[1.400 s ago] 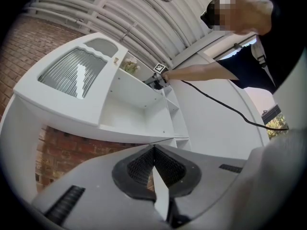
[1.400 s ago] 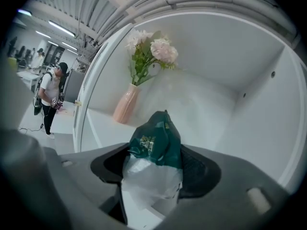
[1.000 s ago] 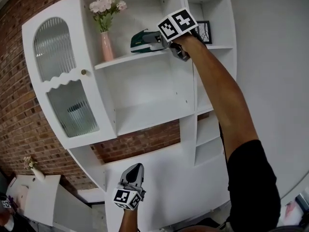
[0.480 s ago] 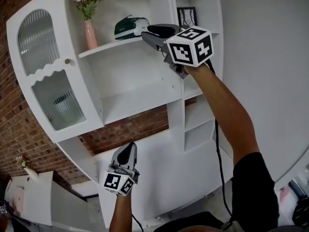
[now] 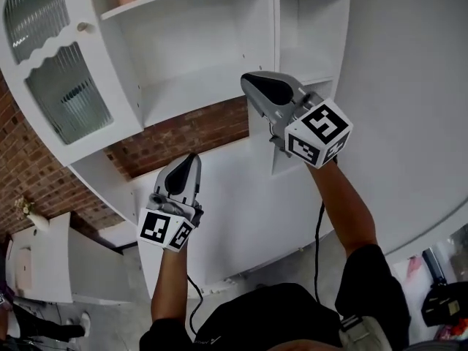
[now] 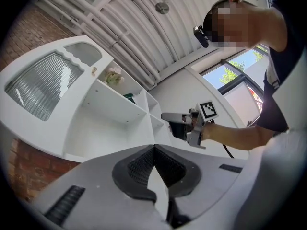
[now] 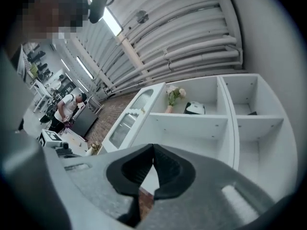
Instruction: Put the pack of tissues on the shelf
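Both hand-held units are clear of the white shelf unit [image 5: 212, 46] and carry nothing. The right gripper [image 5: 252, 85] is raised in front of the narrow compartments on the right side of the unit, with its marker cube [image 5: 319, 131] toward the person. Its jaws have just been closing and now meet tip to tip, with nothing between the pads. The left gripper [image 5: 191, 161] sits lower and to the left, in front of the white base panel below the strip of brick wall [image 5: 183, 134]. Its jaws are likewise pressed together and empty. The two grippers are well apart from each other, and neither touches the furniture. The pack of tissues [image 7: 194, 108], dark green with a pale face, rests on the upper shelf board [image 7: 189, 117] of the wide open bay, as the right gripper view shows. It sits just beside a pink vase [image 7: 169, 109] holding pale flowers [image 7: 175, 94], with the vase on its left and the vertical divider on its right. In the head view only a green sliver of the pack shows at the top edge. To the left of the open bay is a cabinet door [image 5: 62, 97] with ribbed glass panes and a small round knob [image 5: 85, 28]. The open shelf below the pack is bare.
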Demonstrator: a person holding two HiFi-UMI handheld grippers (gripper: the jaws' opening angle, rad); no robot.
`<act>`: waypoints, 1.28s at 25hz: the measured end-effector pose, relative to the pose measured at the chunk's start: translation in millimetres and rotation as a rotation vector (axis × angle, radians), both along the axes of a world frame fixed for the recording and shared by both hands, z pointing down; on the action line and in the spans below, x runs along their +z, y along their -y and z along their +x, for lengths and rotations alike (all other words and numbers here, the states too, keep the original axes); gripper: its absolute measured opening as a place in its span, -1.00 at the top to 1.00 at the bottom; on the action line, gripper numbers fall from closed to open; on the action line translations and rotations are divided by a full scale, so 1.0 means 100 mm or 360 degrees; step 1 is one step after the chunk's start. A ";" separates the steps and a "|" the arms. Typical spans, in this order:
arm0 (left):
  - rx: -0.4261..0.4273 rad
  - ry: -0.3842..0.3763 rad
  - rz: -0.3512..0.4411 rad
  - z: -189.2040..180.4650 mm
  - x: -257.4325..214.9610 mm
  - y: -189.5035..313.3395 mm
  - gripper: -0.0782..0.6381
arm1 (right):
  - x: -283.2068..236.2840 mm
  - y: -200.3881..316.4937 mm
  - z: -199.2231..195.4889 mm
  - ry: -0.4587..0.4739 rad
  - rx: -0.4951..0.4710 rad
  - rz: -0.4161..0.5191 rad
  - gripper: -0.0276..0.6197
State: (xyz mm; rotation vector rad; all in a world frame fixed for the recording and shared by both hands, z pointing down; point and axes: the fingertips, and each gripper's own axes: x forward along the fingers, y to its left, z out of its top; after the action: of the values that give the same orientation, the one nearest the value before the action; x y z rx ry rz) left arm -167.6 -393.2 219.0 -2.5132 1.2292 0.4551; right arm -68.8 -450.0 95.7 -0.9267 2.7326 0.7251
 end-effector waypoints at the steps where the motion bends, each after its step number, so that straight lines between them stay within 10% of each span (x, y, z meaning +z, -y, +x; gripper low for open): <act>1: 0.0007 0.0004 0.0010 0.03 -0.01 0.00 0.79 | 0.14 -0.03 -0.01 0.0010 -0.0010 -0.0001 0.91; 17: -0.0001 0.0026 -0.0030 0.15 0.23 -0.03 0.79 | 1.63 -0.42 -0.40 0.0050 -0.0070 -0.0093 0.91; 32: -0.0039 -0.0017 -0.0083 0.07 0.40 0.00 0.79 | 1.71 -0.42 -0.44 0.0035 -0.0095 -0.0121 0.91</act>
State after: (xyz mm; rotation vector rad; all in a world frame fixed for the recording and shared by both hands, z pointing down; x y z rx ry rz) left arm -160.6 -393.4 258.6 -2.5388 1.2906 0.4368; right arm -112.6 -408.0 266.3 -0.8585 2.7729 0.6012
